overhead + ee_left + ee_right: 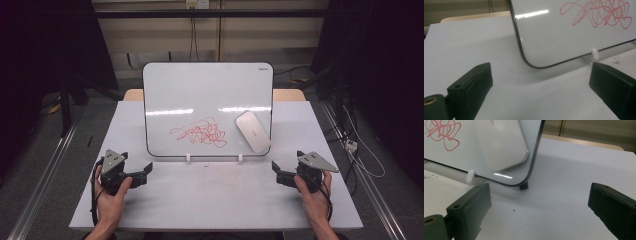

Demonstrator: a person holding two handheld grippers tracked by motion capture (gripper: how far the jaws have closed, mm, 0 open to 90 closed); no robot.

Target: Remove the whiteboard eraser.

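**Two open grippers wait before one scribbled whiteboard**

Nearest the front edge of the table (215, 200) are two hands, each holding one black gripper. The left gripper (146, 171) sits toward the front left corner, its jaws spread wide with nothing between them; in the left gripper view only bare tabletop lies between the two jaws. The right gripper (275, 172) sits toward the front right corner, likewise released, jaws wide apart over bare table. Each gripper carries one grey three-cornered plate on top, and both point inward toward the table's middle.

Farther back, at the middle of the table, stands one whiteboard (200, 95), leaning back slightly, held at its lower edge by two small white clips (188, 158). On its lower middle is one tangle of red scribble (200, 133), with no letters that can be read. To the right of the scribble, near the board's lower right corner, one white eraser (252, 131) clings to the surface, tilted. A small dark mark sits in the board's top right corner; it is too small to read.
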